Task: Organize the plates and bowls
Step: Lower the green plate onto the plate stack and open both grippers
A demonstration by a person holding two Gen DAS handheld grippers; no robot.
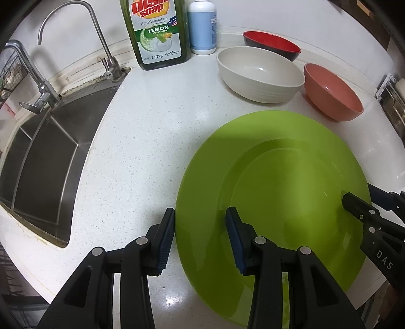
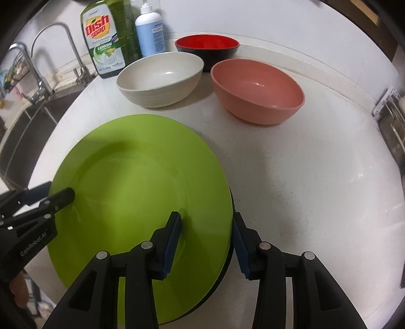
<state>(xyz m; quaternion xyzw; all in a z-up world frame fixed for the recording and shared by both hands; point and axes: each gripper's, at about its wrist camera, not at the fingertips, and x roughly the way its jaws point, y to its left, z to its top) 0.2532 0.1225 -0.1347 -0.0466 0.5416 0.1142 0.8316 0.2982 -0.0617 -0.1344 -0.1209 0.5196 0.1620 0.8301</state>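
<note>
While upright, pink bowl (image 2: 258, 93) near plate (image 2: 131, 177)

1. White speckled surface (image 1: 141, 141), kinda glossy under the overhead light.
2. Steel sink (image 1: 43, 162) sunk in on the left, with two chrome taps (image 1: 76, 30) behind it.
3. Plain white wall (image 1: 291, 15) at the back; grimy seam along the sink edge.

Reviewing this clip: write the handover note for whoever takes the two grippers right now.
Left gripper: straddles the green plate at its left rim, pads not clearly pressing.
Right gripper: same at the right rim; something dark lies under the plate there.
Cream bowl, pink bowl and red-and-black bowl stand separately behind, unstacked.
Done: plate on the counter.
Left: release, gather the bowls.
</note>
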